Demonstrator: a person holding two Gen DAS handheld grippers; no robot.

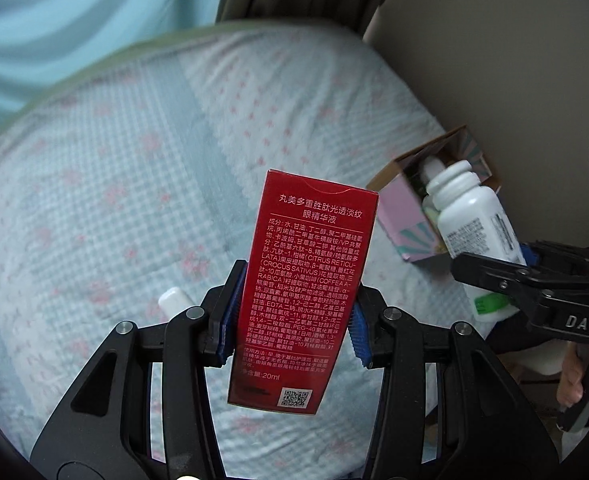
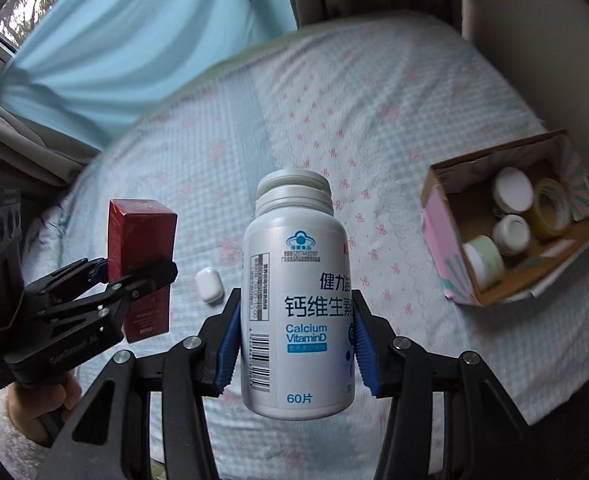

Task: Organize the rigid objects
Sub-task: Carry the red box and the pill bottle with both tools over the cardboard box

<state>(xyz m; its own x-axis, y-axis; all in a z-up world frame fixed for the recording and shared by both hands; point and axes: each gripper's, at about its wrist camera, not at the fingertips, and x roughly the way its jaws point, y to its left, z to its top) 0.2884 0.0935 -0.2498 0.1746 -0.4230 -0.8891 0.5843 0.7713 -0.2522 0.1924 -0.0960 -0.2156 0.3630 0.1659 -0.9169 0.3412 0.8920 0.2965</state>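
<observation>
My left gripper [image 1: 294, 312] is shut on a tall red carton [image 1: 302, 280] with Chinese print, held upright above the bed; it also shows in the right wrist view [image 2: 142, 264]. My right gripper [image 2: 296, 336] is shut on a white calcium vitamin bottle [image 2: 294, 300], held upright; the bottle shows in the left wrist view [image 1: 470, 220] too. An open cardboard box [image 2: 446, 216] lies on the bed to the right, holding small white jars [image 2: 512, 188] and a tape roll [image 2: 550, 208].
A small white case [image 2: 209, 284] lies on the checked bedspread [image 2: 334, 120] between the grippers. A blue curtain [image 2: 134, 32] hangs behind the bed. A beige wall [image 1: 494, 60] stands at the right, behind the box [image 1: 398, 208].
</observation>
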